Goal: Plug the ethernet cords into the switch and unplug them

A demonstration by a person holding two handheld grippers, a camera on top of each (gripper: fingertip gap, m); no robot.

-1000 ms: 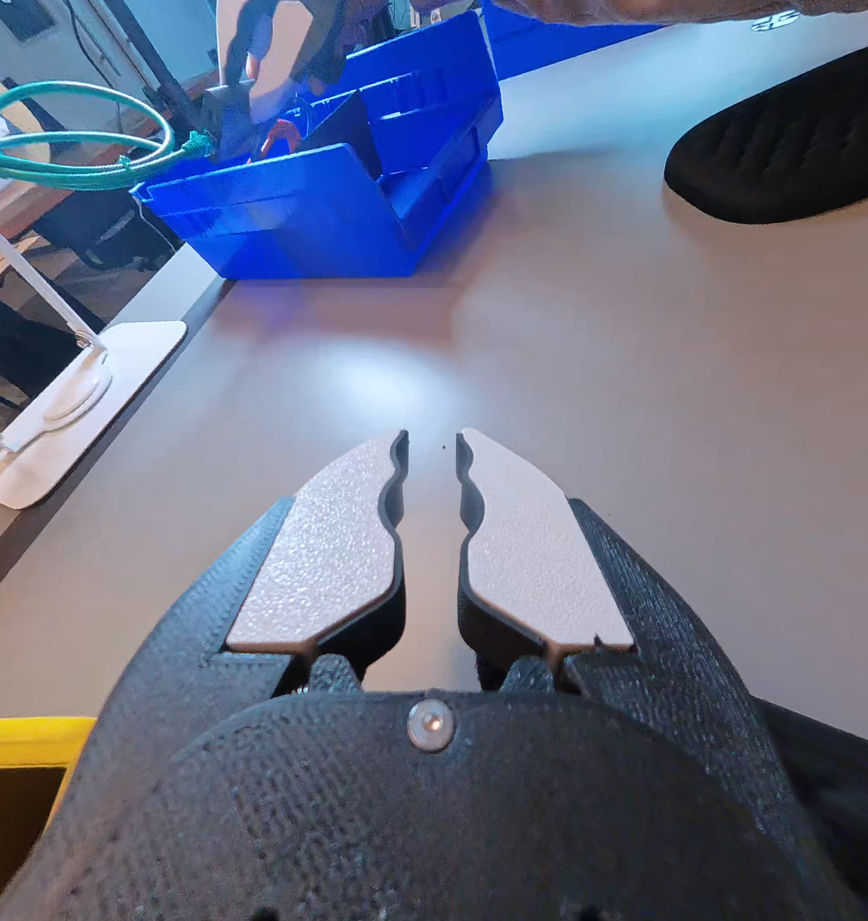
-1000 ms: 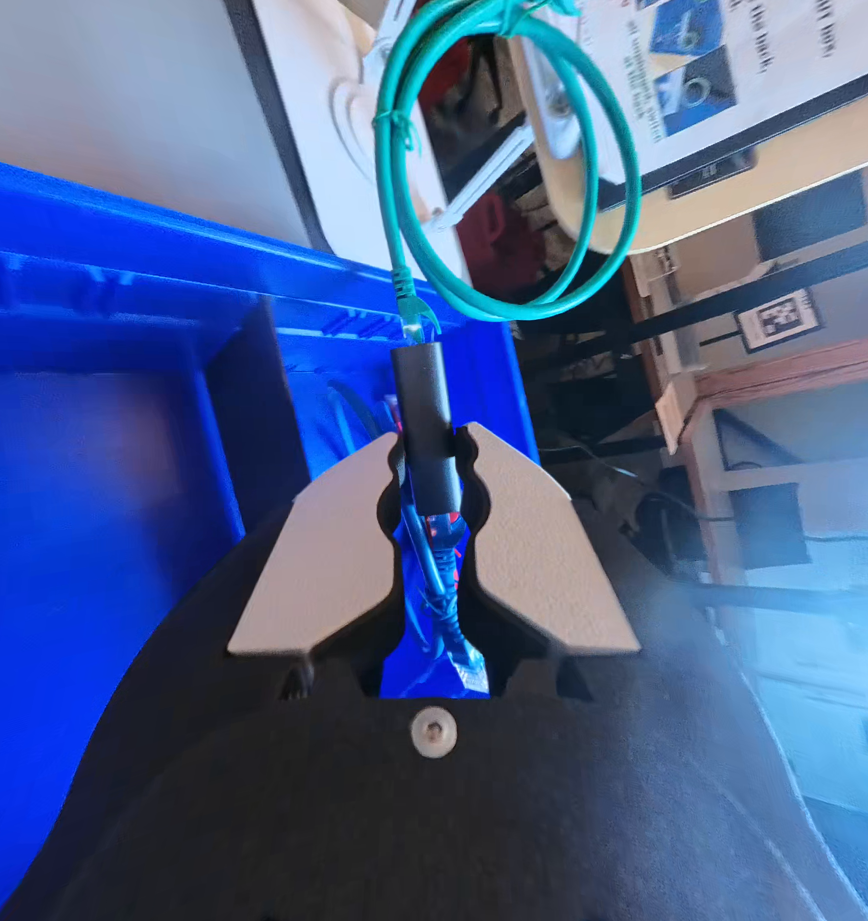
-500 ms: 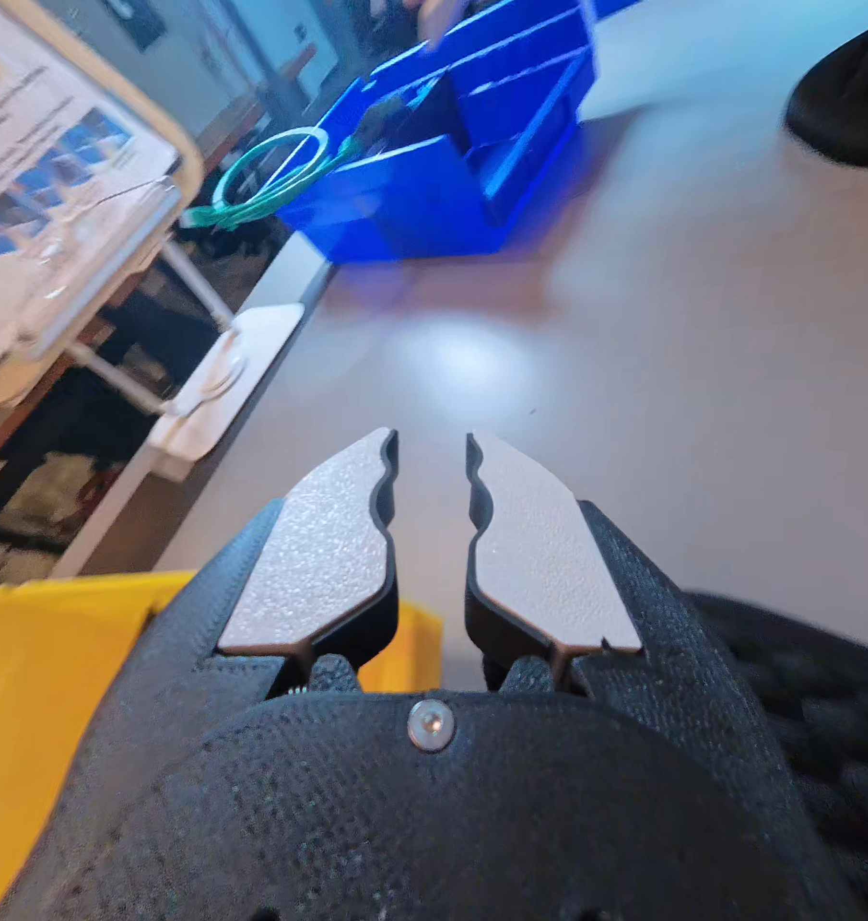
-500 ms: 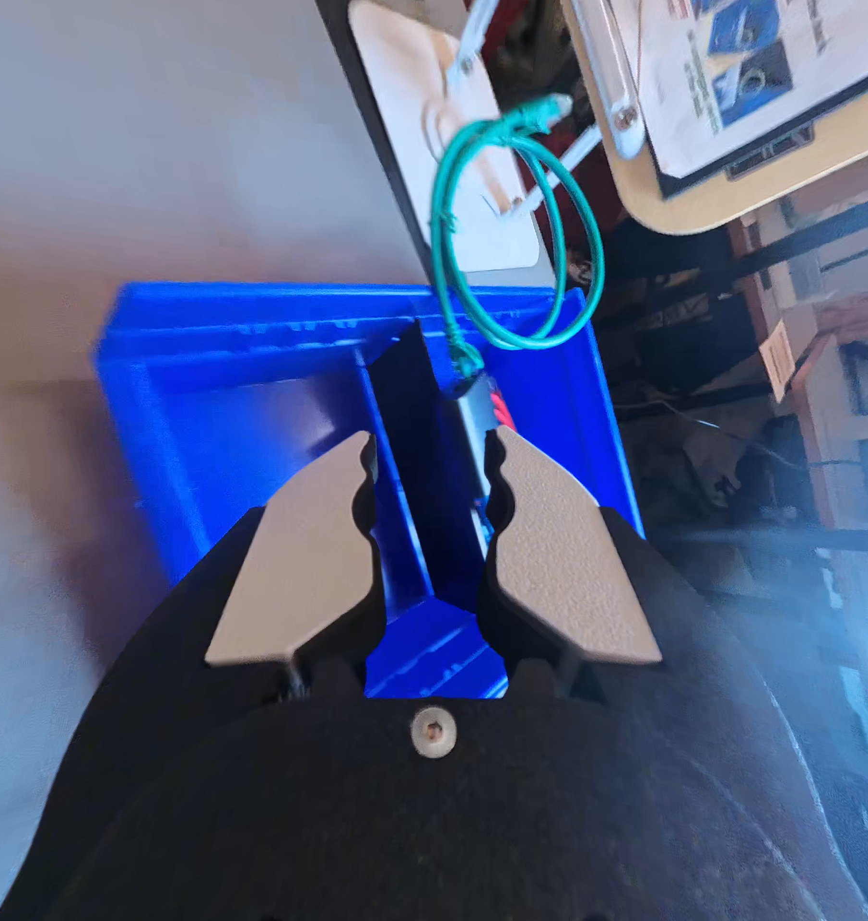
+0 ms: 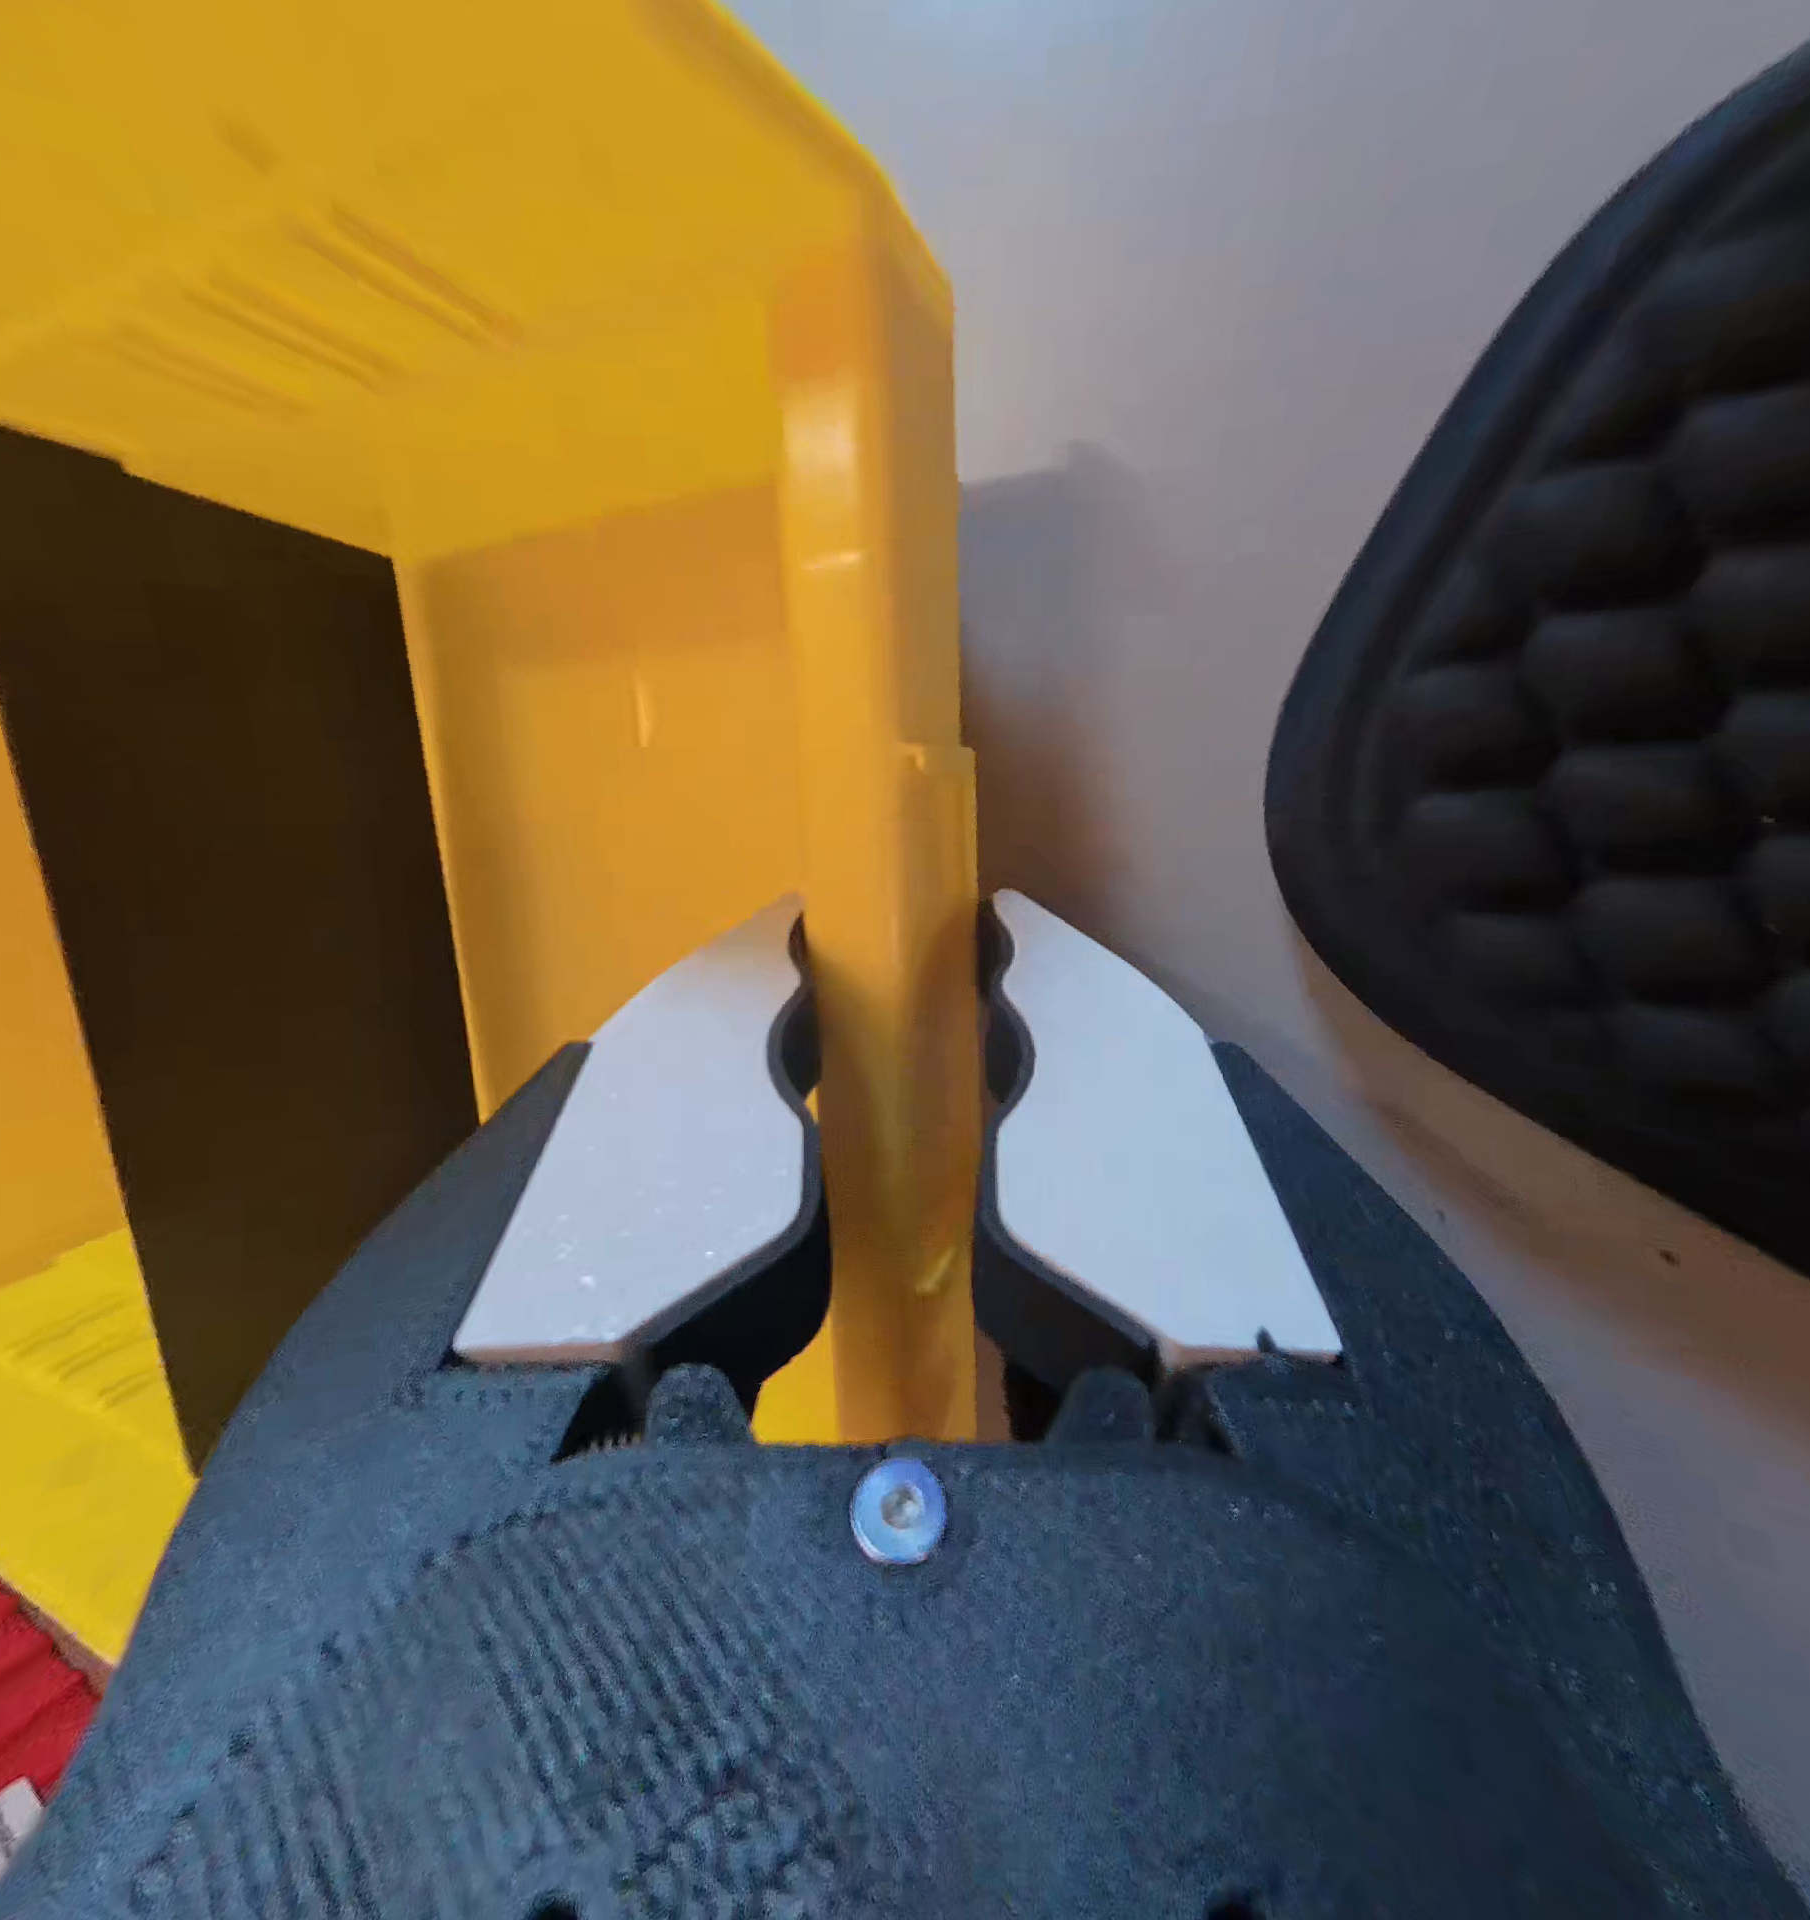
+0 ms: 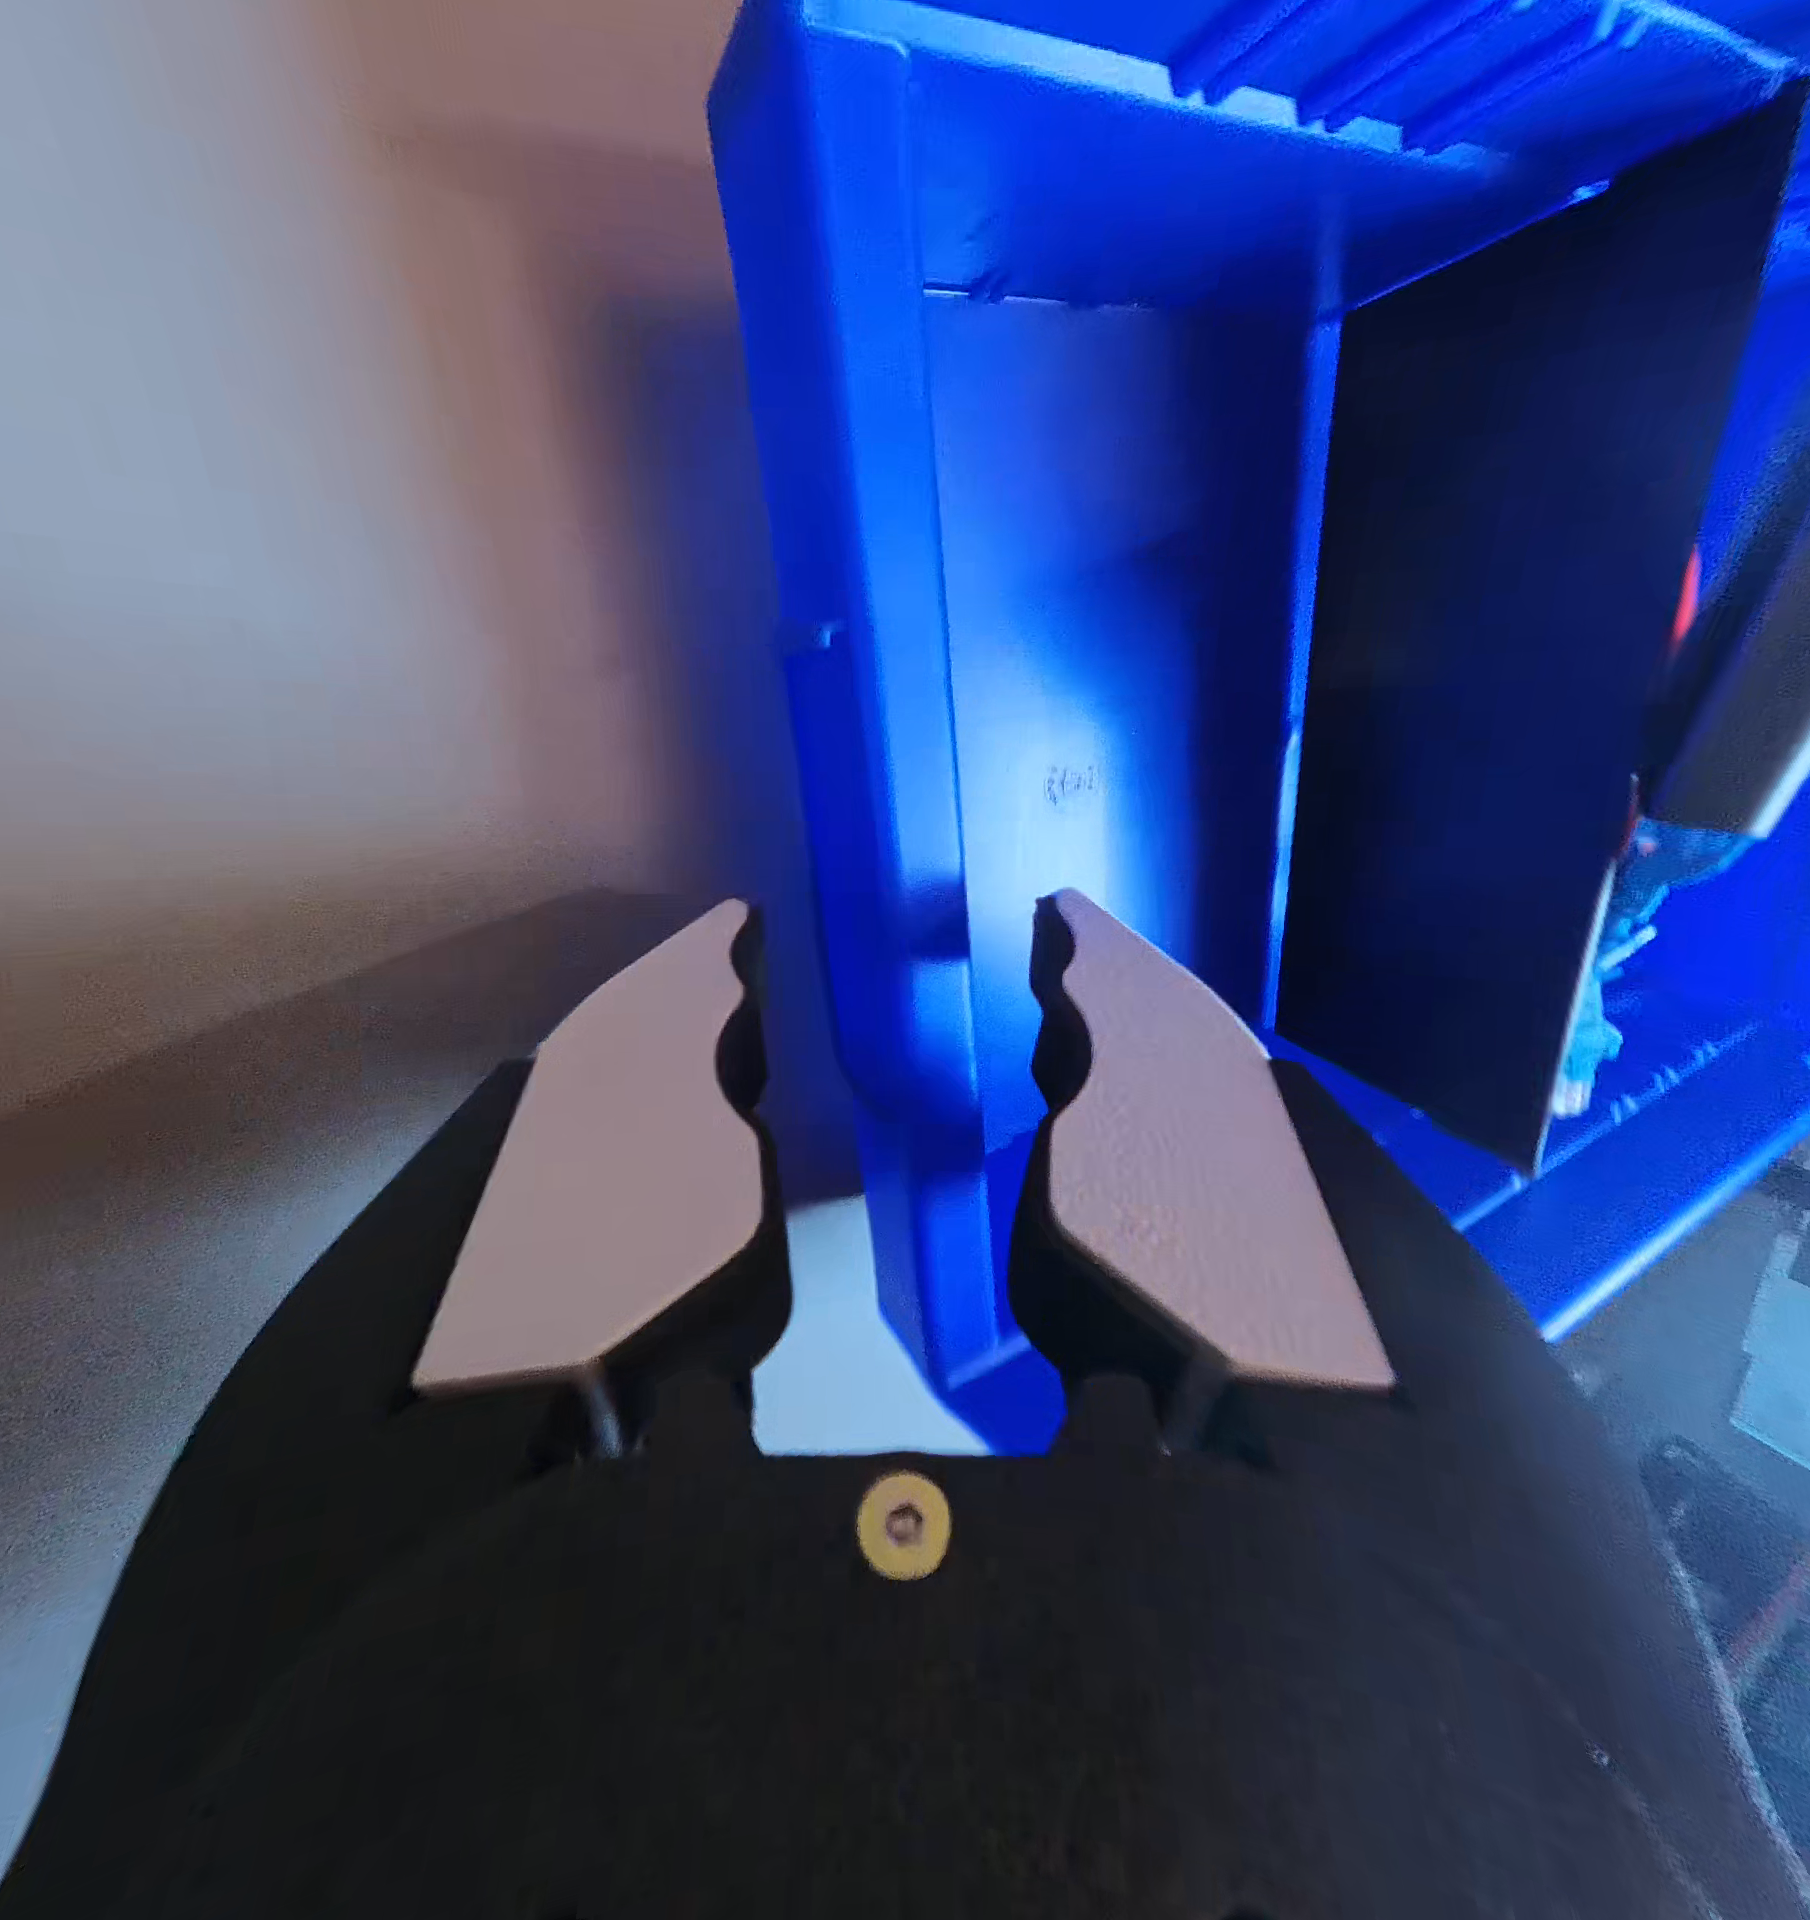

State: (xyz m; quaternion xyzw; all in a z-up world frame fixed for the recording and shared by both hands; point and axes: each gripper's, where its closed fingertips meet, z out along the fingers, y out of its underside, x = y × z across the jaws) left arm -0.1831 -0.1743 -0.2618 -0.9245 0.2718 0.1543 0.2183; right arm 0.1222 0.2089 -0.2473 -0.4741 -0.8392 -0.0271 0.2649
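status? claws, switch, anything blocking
Left claw straddling yellow bin wall, contact unclear. Right claw open over blue bin wall. Switch in blue bin behind black divider.

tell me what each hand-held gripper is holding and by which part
The left hand-held gripper straddles the yellow bin side wall; grip uncertain. The right hand-held gripper is open around the blue bin wall, holding nothing.

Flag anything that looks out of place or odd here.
Nothing is spilled or damaged. The oddity: no cord or switch is held. The left tongs straddle the yellow bin's wall, and the open right tongs straddle the blue bin's wall.
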